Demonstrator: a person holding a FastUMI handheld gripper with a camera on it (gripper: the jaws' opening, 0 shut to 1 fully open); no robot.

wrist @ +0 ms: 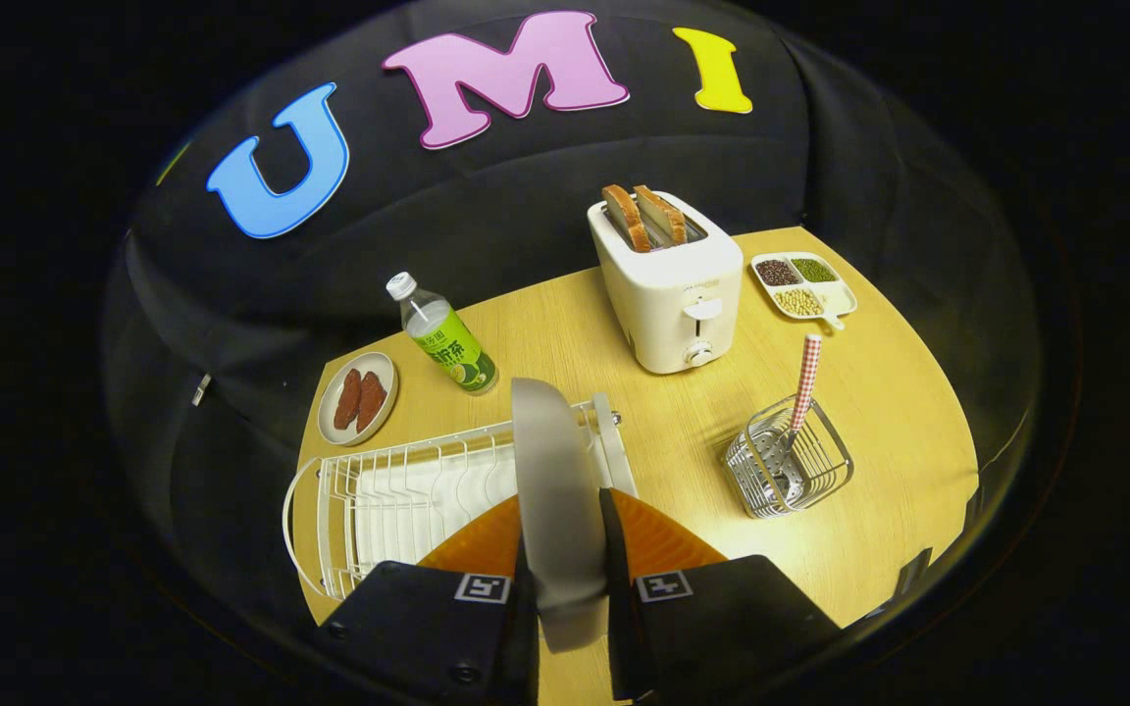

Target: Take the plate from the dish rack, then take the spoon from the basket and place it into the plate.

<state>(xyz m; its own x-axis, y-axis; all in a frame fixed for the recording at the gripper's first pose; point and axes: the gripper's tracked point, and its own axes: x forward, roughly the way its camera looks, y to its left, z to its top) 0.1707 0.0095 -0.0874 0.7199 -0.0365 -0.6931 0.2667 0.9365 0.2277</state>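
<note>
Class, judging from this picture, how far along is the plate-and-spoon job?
Done: the gripper is shut on the plate, held on edge above the dish rack. In hand: moving the plate clear. Left: setting it down; the spoon stands in the basket.

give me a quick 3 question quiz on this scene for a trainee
1. True or false: the tool grips the plate on edge between its fingers, above the dish rack.
2. The spoon stands in: A) the toaster B) the wire basket C) the dish rack.
3. What lies on the small dish beside the bottle?

Key: 1 true; 2 B; 3 two reddish-brown pieces of food.
</note>
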